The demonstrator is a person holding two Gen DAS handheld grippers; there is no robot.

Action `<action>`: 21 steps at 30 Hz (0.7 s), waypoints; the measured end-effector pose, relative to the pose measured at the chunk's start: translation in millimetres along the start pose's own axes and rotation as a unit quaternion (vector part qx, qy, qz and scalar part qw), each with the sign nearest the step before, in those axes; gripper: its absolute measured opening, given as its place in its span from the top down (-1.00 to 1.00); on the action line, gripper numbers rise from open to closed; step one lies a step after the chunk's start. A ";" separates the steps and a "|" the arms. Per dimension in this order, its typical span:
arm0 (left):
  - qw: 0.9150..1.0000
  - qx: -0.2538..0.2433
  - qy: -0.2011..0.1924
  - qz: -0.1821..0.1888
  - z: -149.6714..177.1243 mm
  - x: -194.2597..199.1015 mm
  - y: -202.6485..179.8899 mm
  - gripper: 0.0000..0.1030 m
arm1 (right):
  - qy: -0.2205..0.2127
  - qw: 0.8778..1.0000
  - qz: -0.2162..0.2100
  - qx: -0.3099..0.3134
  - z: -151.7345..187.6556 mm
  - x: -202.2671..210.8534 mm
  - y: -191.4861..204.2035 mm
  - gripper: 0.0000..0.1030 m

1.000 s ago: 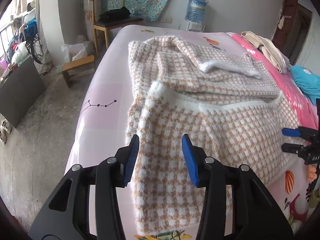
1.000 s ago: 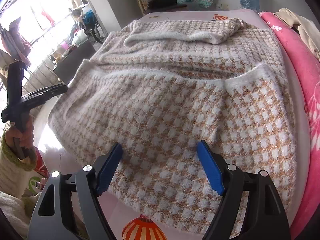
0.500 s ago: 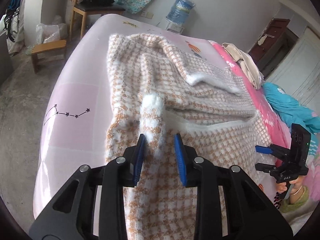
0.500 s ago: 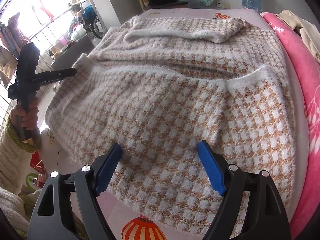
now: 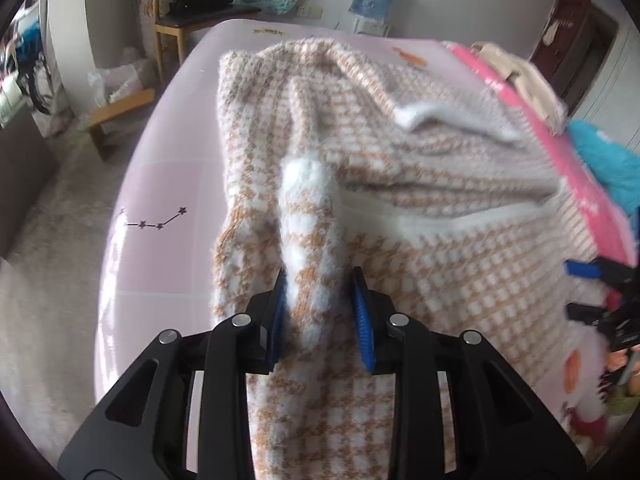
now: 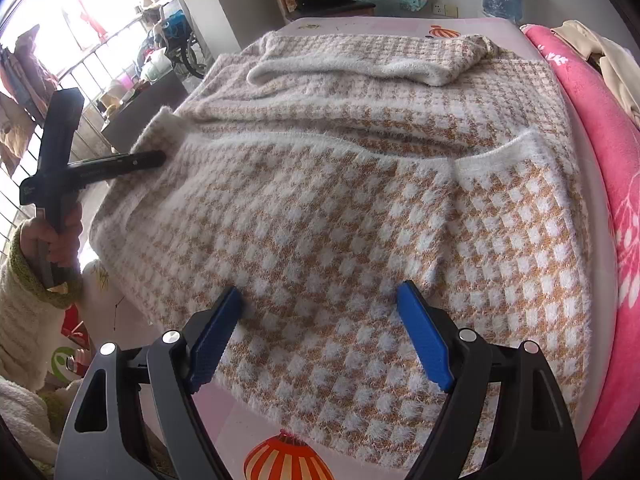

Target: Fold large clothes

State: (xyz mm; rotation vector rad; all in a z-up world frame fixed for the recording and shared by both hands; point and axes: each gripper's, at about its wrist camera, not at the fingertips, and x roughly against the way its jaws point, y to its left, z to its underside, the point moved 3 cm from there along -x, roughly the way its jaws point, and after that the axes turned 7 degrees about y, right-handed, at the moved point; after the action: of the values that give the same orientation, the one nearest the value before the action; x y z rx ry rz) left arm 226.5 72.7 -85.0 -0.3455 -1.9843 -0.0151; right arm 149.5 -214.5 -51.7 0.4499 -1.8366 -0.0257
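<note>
In the left wrist view the left claw [image 5: 320,304] sits low and centre, its blue pads pinching a bunched-up white-edged fold of the checkered sweater [image 5: 400,208], though the jaws are easing apart right now; the sweater is spread over the pink bed [image 5: 168,184] filling the middle of the frame. Over in the right wrist view the right claw [image 6: 320,336] is at the bottom, jaws wide apart with nothing clamped, just over the sweater's near hem, and the left claw shows up at the left edge by the sweater's corner.
</note>
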 end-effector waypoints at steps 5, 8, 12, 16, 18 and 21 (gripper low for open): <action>0.995 -0.046 -0.009 -0.093 2.6 0.4 -25.1 0.40 | -0.013 1.000 -0.012 -0.008 1.2 15.8 -8.0 -0.52; 0.990 -0.065 -0.014 -0.127 3.7 -0.4 -34.6 0.40 | -0.046 0.999 0.002 -0.020 -2.2 40.8 -26.1 -0.52; 0.986 -0.072 -0.015 -0.150 2.0 -1.4 -41.2 0.40 | -0.071 0.996 0.029 -0.048 -17.5 62.5 -62.2 -0.37; 0.986 -0.067 -0.015 -0.152 3.6 -2.2 -40.3 0.41 | -0.076 0.994 0.038 -0.068 -39.6 59.9 -92.3 -0.22; 0.987 -0.061 -0.014 -0.148 3.3 -2.1 -38.5 0.41 | -0.069 0.993 0.042 -0.082 -47.2 51.2 -106.4 -0.13; 0.988 -0.052 -0.012 -0.143 2.3 -2.8 -37.3 0.41 | -0.048 0.993 0.024 -0.106 -46.5 35.6 -119.7 -0.03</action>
State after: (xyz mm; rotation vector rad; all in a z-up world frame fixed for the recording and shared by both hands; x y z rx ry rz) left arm 216.3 36.7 -83.1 -0.1258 -2.0475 -0.2986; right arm 218.9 -326.8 -33.5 0.2583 -1.9141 -0.2102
